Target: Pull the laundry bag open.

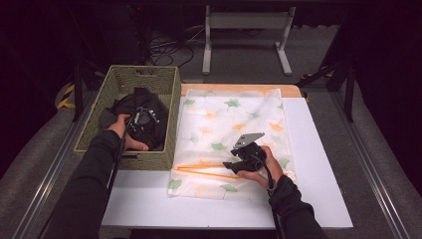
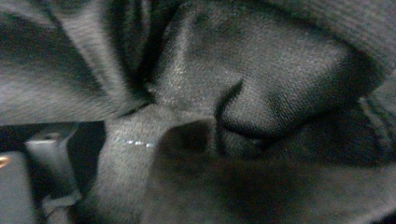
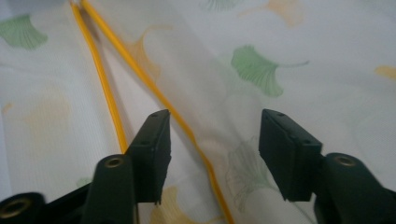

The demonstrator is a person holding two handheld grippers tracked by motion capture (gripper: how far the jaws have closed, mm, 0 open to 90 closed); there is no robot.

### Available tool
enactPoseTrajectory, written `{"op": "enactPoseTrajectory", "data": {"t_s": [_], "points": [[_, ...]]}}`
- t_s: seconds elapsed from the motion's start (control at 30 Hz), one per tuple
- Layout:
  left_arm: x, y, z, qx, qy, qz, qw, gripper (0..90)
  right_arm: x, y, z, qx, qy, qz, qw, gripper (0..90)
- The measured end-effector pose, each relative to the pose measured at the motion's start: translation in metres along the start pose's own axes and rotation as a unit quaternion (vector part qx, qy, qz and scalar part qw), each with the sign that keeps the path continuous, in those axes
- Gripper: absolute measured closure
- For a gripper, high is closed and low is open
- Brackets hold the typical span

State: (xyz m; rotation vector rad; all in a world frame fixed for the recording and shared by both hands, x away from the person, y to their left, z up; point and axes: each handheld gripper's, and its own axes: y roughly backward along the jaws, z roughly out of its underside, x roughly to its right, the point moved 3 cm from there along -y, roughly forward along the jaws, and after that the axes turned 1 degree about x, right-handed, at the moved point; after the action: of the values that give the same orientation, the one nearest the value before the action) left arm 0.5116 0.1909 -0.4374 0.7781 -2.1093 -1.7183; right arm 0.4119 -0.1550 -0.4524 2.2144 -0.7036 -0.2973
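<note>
A black garment (image 1: 149, 102) lies heaped in a woven basket (image 1: 172, 84) at the table's left. My left gripper (image 1: 142, 119) is pressed into it. In the left gripper view dark cloth (image 2: 261, 93) bunches in folds right up to the camera and covers the jaws, which look shut on it. A white fabric bag with a green and orange leaf print (image 1: 234, 114) lies flat on the table. My right gripper (image 1: 230, 164) stands open just above the bag's near left part. One of two orange edge strips (image 3: 154, 88) runs between its jaws (image 3: 215, 126).
The bag rests on a white board (image 1: 318, 164) covering a wooden table whose far edge (image 1: 239, 87) shows. The basket stands off the board's left side. Beyond the table a grey metal frame (image 1: 246, 30) and cables lie on the dark floor.
</note>
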Motion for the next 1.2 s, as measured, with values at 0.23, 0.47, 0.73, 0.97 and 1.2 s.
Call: {"op": "enactPoseTrajectory", "data": {"t_s": [0.23, 0.47, 0.73, 0.97, 1.2], "points": [[-0.004, 0.005, 0.002, 0.007, 0.003, -0.019, 0.9998, 33.3, 0.008, -0.012, 0.013, -0.029, -0.014, 0.015, 0.9994, 39.2], [-0.006, 0.009, 0.002, 0.013, 0.001, -0.045, 0.9989, 58.4, 0.010, -0.012, 0.014, -0.008, -0.023, 0.029, 0.9993, 65.2], [-0.009, 0.024, 0.005, 0.064, 0.013, -0.076, 0.9950, 66.7, 0.009, -0.012, 0.013, 0.000, -0.012, 0.049, 0.9987, 89.6], [-0.009, 0.045, 0.012, 0.143, 0.034, -0.095, 0.9845, 68.4, 0.010, 0.002, 0.004, 0.045, -0.017, 0.071, 0.9963, 89.7], [-0.012, 0.065, 0.029, 0.222, 0.061, -0.087, 0.9693, 68.8, 0.012, 0.011, 0.000, 0.070, -0.022, 0.078, 0.9942, 89.7]]}}
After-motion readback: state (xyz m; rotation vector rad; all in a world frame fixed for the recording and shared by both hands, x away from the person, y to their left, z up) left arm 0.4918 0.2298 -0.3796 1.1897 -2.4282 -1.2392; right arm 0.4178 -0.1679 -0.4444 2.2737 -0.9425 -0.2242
